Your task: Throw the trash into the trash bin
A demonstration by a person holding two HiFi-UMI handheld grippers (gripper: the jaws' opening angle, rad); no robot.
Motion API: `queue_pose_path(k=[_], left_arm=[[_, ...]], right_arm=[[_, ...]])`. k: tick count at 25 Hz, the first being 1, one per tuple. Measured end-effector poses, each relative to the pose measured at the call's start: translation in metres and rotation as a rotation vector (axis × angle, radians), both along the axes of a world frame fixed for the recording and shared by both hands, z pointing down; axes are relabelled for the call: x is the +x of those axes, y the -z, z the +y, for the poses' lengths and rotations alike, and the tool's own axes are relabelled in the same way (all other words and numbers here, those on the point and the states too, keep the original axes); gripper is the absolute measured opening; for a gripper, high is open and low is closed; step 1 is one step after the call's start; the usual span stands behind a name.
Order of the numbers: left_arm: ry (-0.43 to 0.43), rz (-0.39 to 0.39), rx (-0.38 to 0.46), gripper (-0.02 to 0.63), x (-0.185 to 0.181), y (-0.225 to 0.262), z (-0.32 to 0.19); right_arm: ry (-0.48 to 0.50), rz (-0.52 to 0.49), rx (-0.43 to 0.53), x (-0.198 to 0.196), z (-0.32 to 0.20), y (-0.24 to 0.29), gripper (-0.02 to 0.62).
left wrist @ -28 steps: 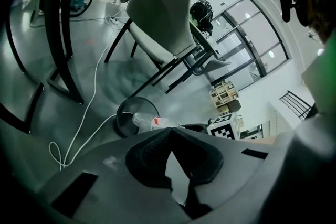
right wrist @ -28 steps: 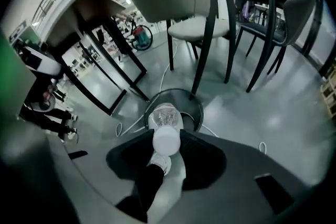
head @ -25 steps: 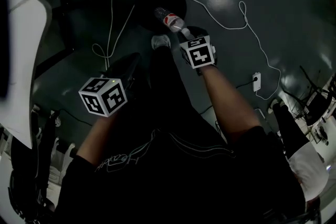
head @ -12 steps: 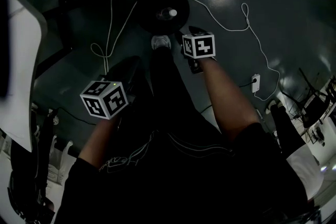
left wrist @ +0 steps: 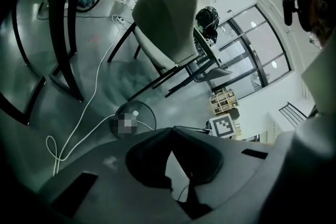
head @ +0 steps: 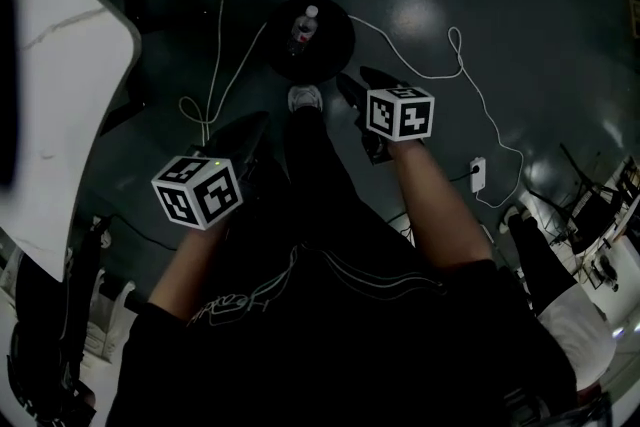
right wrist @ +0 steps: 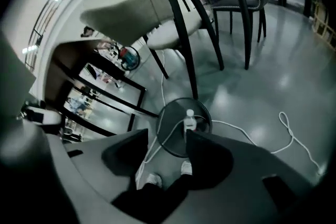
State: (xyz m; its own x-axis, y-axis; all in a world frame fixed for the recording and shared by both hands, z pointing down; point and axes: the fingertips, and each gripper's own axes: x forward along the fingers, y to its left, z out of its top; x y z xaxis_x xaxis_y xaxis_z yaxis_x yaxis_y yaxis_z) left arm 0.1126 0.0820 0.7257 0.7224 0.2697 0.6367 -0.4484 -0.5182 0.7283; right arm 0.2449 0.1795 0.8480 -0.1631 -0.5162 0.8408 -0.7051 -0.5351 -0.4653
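Bottle (head: 303,27): a second ago in the right tool (right wrist: 167,134) over the bin (head: 337,50); now lies inside the bin, cap toward the far rim.
Right tool: jaws just been opening, now wide, nothing between them; above the bin's near edge.
Left tool (left wrist: 172,131): jaw tips closed together, empty; well apart from the bin.
Shoe (head: 305,98): just beside the bin's near edge.

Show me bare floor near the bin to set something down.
Bare floor lies right of the white cable, beyond its plug. Crowded around the trash bin: cable on both sides, a shoe at its near edge.
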Motion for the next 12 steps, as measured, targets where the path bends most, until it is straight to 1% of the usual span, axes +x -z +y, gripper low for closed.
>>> queue_pose_path(k=[3,5,7,9,12], left_arm=[[0.008,0.043,0.008,0.005,0.01,0.037,-0.009],[-0.004,0.097,0.033,0.005,0.02,0.072,-0.014],[-0.007,0.166,0.058,0.005,0.031,0.114,-0.024],[-0.006,0.234,0.111,0.005,0.039,0.159,-0.036],[-0.001,0.337,0.239,0.005,0.054,0.225,-0.062]], right_arm=[[-0.018,-0.018,0.14,0.013,-0.031,0.072,0.238],[0.0,0.015,0.235,0.023,-0.05,0.13,0.198],[0.038,0.062,0.335,0.029,-0.07,0.191,0.173],[0.1,0.11,0.429,0.028,-0.085,0.254,0.133],[0.199,0.198,0.568,0.034,-0.107,0.342,0.075]])
